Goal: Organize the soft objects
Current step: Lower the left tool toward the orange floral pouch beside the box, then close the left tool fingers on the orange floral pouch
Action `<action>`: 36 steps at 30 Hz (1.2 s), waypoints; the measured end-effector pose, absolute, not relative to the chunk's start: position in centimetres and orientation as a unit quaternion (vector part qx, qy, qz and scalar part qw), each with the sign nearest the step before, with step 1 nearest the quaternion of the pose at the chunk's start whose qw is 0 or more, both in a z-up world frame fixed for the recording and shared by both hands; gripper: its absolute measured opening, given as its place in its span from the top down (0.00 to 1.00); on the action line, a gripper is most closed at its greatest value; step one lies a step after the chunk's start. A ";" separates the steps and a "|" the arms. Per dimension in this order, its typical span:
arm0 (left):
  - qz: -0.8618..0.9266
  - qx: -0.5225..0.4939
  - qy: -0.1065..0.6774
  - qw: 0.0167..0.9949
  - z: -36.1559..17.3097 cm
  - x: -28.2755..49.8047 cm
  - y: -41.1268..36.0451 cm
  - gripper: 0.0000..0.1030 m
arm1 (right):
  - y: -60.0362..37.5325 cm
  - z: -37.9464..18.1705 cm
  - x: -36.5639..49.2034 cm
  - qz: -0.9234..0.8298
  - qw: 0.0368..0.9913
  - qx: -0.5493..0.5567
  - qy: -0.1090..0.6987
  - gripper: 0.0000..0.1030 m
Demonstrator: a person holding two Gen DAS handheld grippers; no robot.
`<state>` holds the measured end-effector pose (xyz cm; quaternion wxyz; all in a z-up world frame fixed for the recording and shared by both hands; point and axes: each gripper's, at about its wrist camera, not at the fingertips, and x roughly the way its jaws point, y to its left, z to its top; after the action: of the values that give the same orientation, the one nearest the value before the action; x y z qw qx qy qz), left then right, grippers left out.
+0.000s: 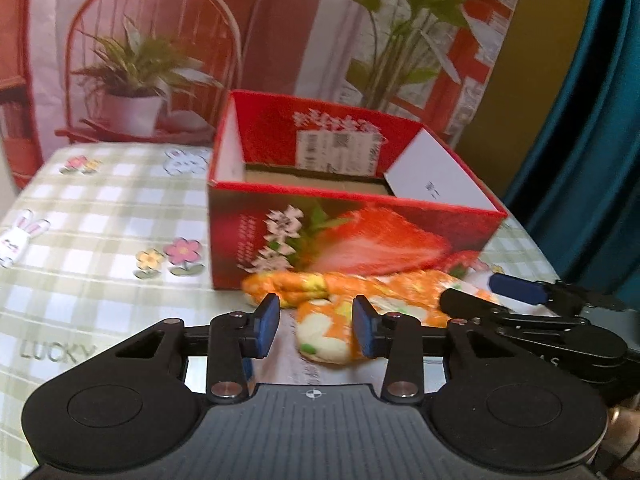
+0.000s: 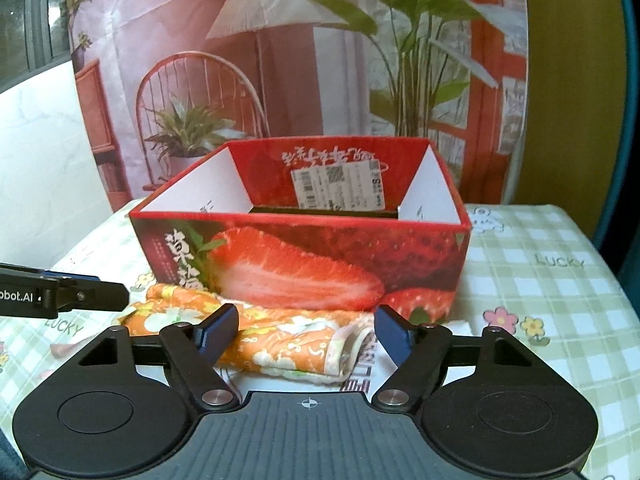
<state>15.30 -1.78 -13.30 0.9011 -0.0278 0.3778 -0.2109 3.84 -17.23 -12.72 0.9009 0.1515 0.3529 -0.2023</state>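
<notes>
Your left gripper points down at the near end of the orange floral cloth, which lies bunched on the checked tablecloth directly ahead of both tools and against the front wall of the red strawberry box. Its jaws stand partly apart: the right blue pad lies against a rolled lobe of the cloth, while a clear gap of bare tabletop shows between that lobe and the left pad, so the fabric sits between the jaws but is not pinched. Whether the right pad presses the cloth or only overlaps it in view cannot be told. Your right gripper stands wider, its two pads set to either side of the folded right end of the cloth; the left pad overlaps the fabric edge, the right pad stands clear of it beside the hemmed fold, and nothing is clamped. From the left wrist view, the right tool's fingers lie to your right, over the far end of the cloth; from the right wrist view, the left tool's finger reaches in from your left, above the cloth's other end. The box sits just beyond the cloth, open at the top, with a printed label on its inner back wall.
</notes>
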 end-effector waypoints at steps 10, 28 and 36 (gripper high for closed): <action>-0.214 -0.041 0.397 0.892 -14.3 16.0 -1.8 0.59 | -18.0 -13.8 3.1 -0.186 0.892 0.189 0.365 0.33; -0.244 -0.069 0.418 0.872 -14.9 16.6 -1.4 0.73 | -18.8 -14.0 3.5 -0.161 0.882 0.209 0.390 0.55; -0.257 -0.081 0.383 0.883 -12.6 16.8 -0.7 0.85 | -19.5 -12.1 3.8 -0.151 0.889 0.204 0.380 0.80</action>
<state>16.78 -0.73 -12.63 0.8833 -0.0809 0.3834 -0.2574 3.83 -19.46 -12.14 0.8895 0.2040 0.3799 -0.1514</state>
